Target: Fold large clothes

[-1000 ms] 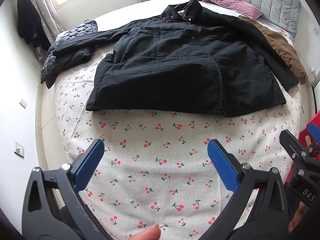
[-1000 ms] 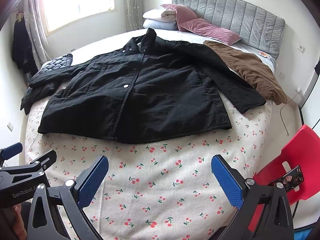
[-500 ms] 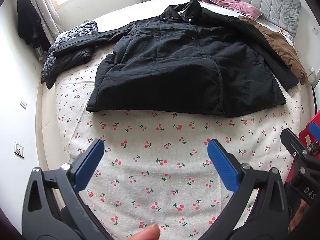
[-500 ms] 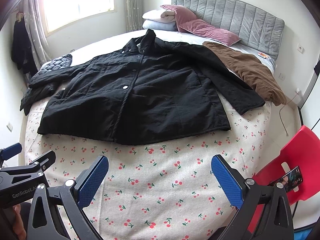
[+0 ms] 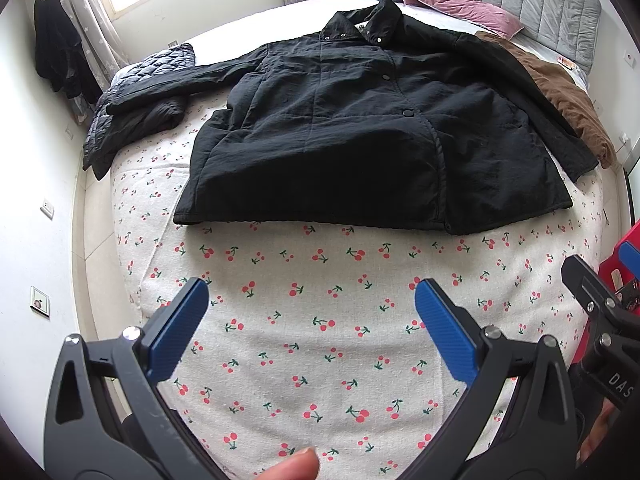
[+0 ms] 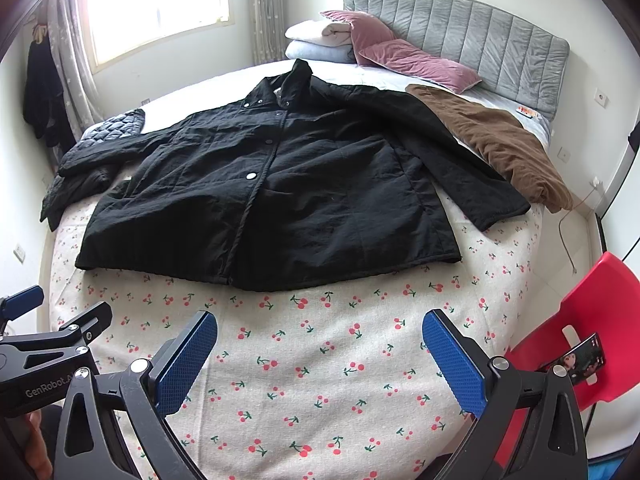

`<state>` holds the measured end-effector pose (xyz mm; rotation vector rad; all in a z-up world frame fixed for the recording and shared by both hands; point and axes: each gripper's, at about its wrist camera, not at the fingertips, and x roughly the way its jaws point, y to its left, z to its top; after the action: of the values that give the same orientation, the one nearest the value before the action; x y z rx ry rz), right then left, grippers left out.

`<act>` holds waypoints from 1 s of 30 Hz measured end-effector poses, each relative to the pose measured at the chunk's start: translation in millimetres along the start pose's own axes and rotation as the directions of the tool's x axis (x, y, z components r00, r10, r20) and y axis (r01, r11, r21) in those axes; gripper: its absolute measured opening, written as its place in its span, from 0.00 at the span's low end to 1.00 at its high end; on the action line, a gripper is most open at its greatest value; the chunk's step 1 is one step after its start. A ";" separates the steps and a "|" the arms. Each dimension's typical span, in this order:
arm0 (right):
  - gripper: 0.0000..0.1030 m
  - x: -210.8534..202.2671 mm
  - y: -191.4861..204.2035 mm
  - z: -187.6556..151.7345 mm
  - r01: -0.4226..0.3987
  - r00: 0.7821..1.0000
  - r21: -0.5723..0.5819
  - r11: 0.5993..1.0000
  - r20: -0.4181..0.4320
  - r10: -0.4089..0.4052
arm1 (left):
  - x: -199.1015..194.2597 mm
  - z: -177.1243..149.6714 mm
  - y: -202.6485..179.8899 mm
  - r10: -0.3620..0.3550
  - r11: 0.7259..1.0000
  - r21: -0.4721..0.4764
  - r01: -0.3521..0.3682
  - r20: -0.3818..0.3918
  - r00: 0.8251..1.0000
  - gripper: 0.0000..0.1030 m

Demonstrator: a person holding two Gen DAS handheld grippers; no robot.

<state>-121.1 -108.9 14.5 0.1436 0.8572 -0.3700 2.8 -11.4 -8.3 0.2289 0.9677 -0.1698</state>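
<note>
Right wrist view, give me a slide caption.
Open right gripper above the cherry-print sheet, black jacket spread flat ahead.

Three coats (image 6: 280,192), two pink pillows (image 6: 416,64), one chair (image 6: 592,320).

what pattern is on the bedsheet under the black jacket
Red cherries on cream bedsheet, clearest in the left wrist view.

Grey padded headboard (image 6: 496,36) at far end of bed. Before it: mauve pillows (image 6: 416,62), folded white bedding (image 6: 316,34). Near right of headboard: brown garment (image 6: 500,140). Well apart, lower right: red chair (image 6: 592,320) bearing phone (image 6: 578,358).
</note>
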 end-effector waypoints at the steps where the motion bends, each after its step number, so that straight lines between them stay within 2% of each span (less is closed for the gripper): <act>1: 1.00 0.0 0.0 0.0 0.000 1.000 -0.001 1.000 0.000 0.000 | 0.0 0.1 -0.1 0.000 1.000 0.001 0.000 0.000 1.000 1.00; 30: 1.00 3.2 2.7 0.5 0.000 1.000 -0.005 1.000 -0.003 0.000 | -1.0 0.7 2.3 0.002 1.000 0.000 -0.002 0.000 1.000 1.00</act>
<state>-117.8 -107.3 12.3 0.1393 0.8609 -0.3674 3.4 -9.4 -6.8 0.2295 0.9679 -0.1679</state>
